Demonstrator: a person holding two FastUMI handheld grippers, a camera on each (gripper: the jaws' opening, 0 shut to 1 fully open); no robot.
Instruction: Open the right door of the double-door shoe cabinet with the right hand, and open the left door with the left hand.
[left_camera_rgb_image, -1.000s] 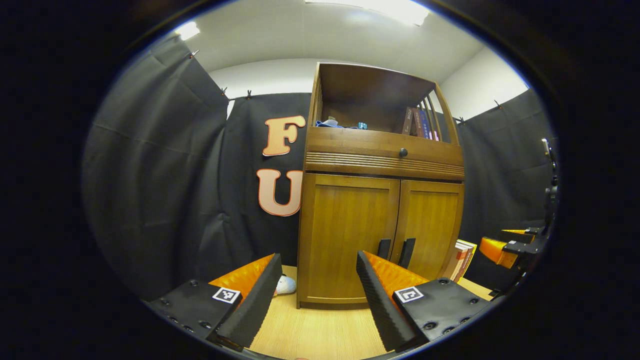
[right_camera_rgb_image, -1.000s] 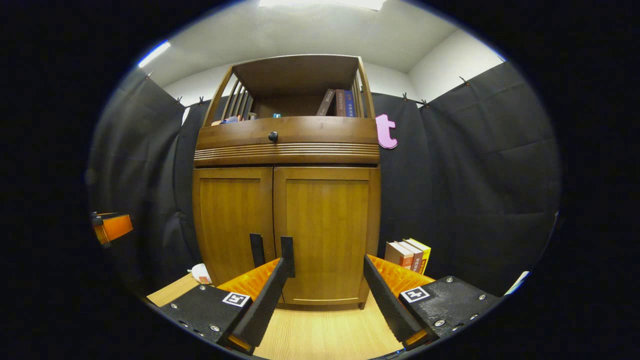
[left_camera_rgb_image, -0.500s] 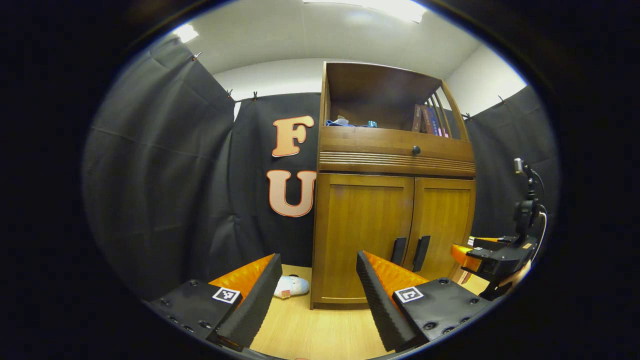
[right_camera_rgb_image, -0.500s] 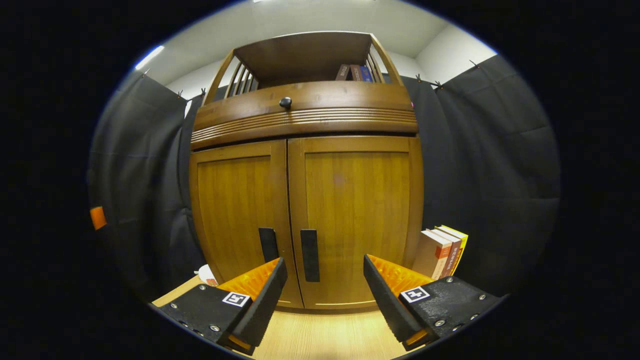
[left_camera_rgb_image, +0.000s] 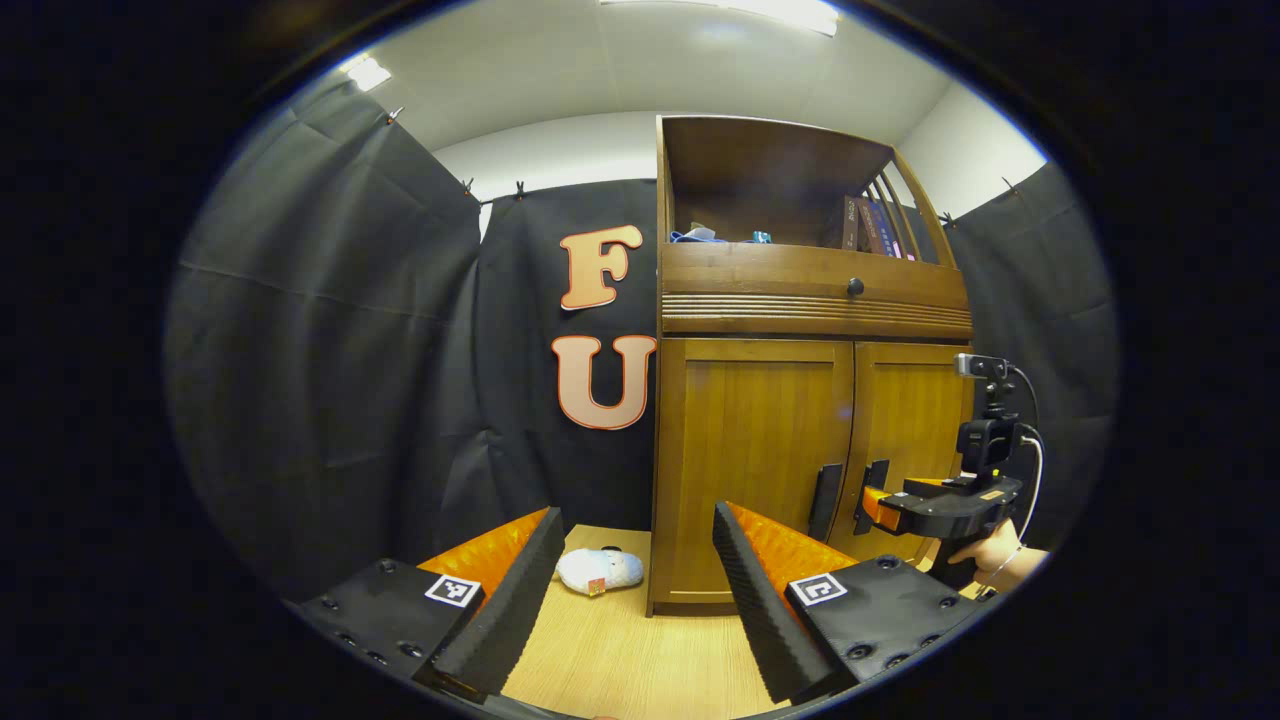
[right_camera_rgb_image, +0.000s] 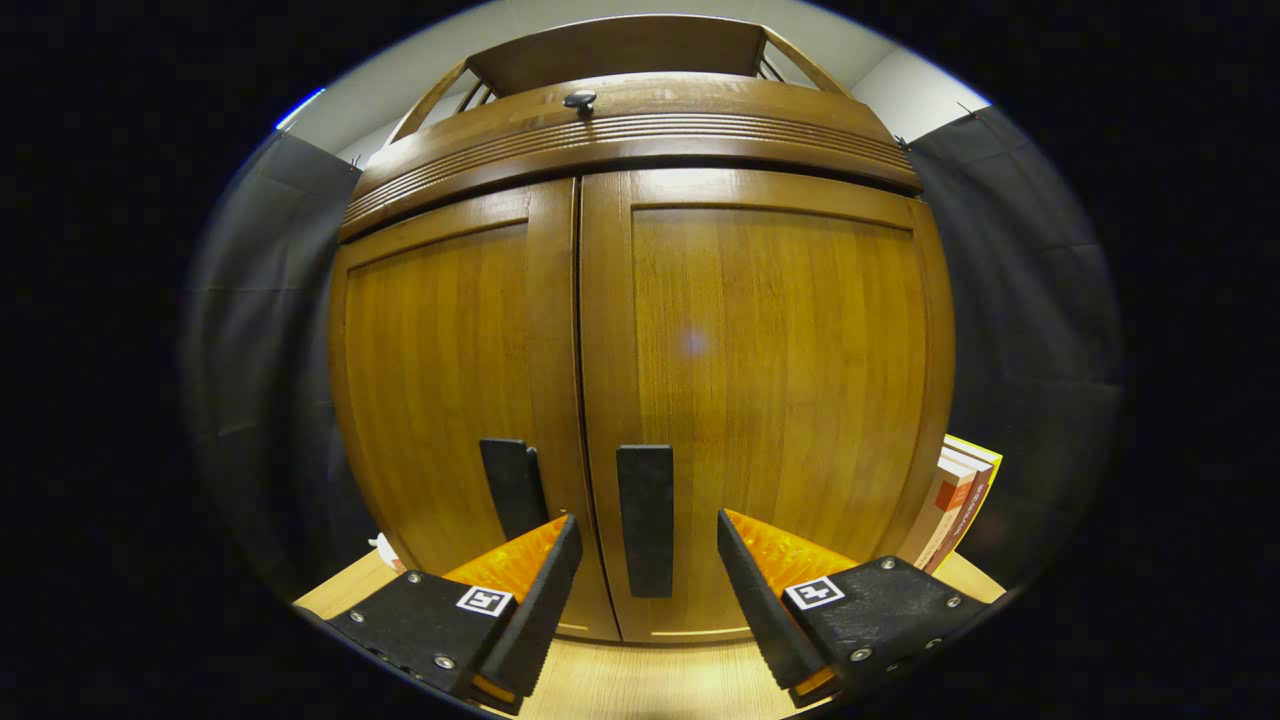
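Note:
The wooden shoe cabinet (left_camera_rgb_image: 800, 300) stands with both doors closed. In the right gripper view the right door (right_camera_rgb_image: 790, 370) looms close, and its dark vertical handle (right_camera_rgb_image: 646, 520) lies in line with the gap of my open right gripper (right_camera_rgb_image: 645, 590). The left door (right_camera_rgb_image: 440, 380) and its handle (right_camera_rgb_image: 510, 485) sit just to the left. My left gripper (left_camera_rgb_image: 635, 590) is open, holds nothing and hangs well back from the cabinet, left of the left door (left_camera_rgb_image: 760, 450). From there I see the right gripper (left_camera_rgb_image: 885, 503) at the right handle (left_camera_rgb_image: 874, 482), beside the left handle (left_camera_rgb_image: 826, 488).
A white plush toy (left_camera_rgb_image: 600, 570) lies on the wooden floor (left_camera_rgb_image: 620, 650) at the cabinet's left foot. Books (right_camera_rgb_image: 955, 495) stand against its right side. A drawer knob (right_camera_rgb_image: 579, 99) sits above the doors. A hand (left_camera_rgb_image: 990, 555) holds the right gripper.
My right gripper has moved forward until the doors loom large and the right handle lines up between its fingers. The left gripper has swung left, so the cabinet sits further right in its view.

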